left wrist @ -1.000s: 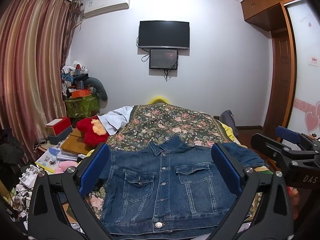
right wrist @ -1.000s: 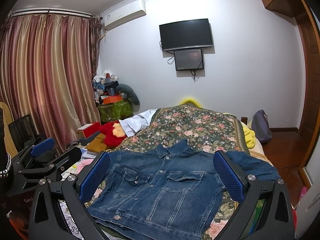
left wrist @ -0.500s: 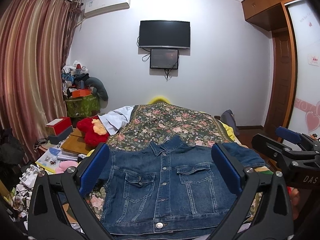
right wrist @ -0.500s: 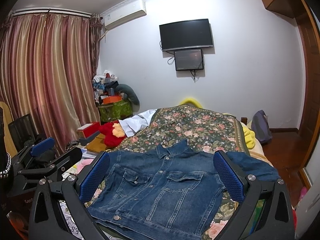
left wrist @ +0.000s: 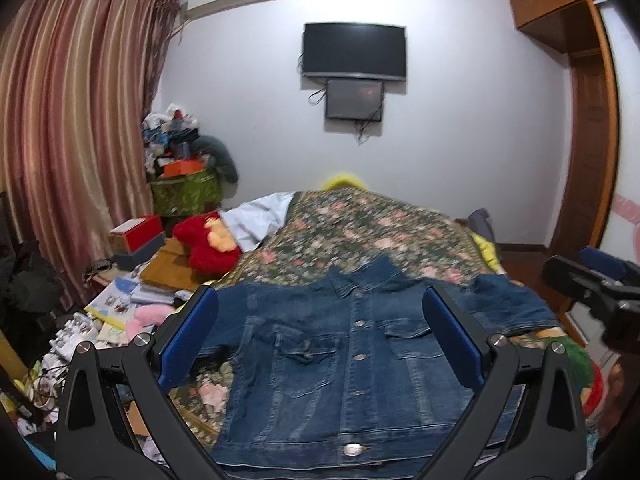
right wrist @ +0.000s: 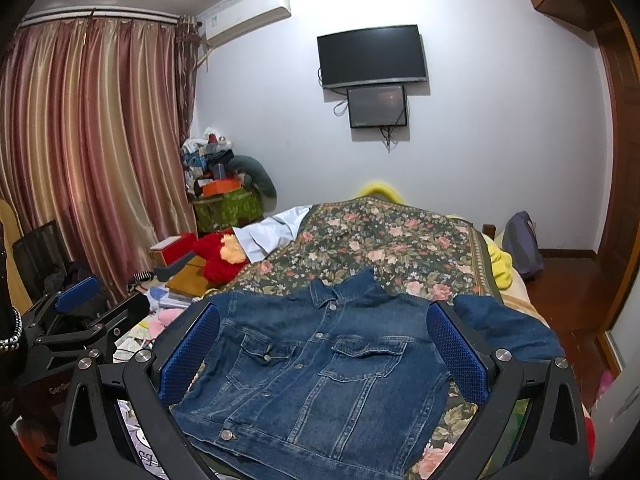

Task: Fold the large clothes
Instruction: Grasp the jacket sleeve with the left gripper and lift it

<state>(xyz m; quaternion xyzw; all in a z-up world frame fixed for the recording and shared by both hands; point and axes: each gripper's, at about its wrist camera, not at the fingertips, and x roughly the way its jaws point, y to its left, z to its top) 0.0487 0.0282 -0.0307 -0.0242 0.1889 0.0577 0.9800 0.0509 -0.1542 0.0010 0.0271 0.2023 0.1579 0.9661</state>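
Observation:
A blue denim jacket point(left wrist: 340, 364) lies front up on the near end of the bed, collar toward the far wall; it also shows in the right wrist view point(right wrist: 320, 372). Its right sleeve point(right wrist: 508, 328) trails off to the right. My left gripper point(left wrist: 320, 340) is open and empty, held above the jacket's near hem. My right gripper point(right wrist: 324, 348) is open and empty, also above the jacket. The right gripper shows at the right edge of the left wrist view point(left wrist: 592, 292), and the left gripper shows at the left of the right wrist view point(right wrist: 84, 320).
The bed carries a floral cover point(right wrist: 384, 240). A red plush toy point(left wrist: 208, 244), books and boxes point(left wrist: 136, 236) crowd the left side. Curtains point(left wrist: 68, 140) hang at left. A TV point(left wrist: 354, 52) is on the far wall. A wooden door point(left wrist: 592, 152) stands at right.
The left wrist view has shifted and blurred, with the left gripper moving a little left and lower over the jacket. The right gripper and jacket have barely moved.

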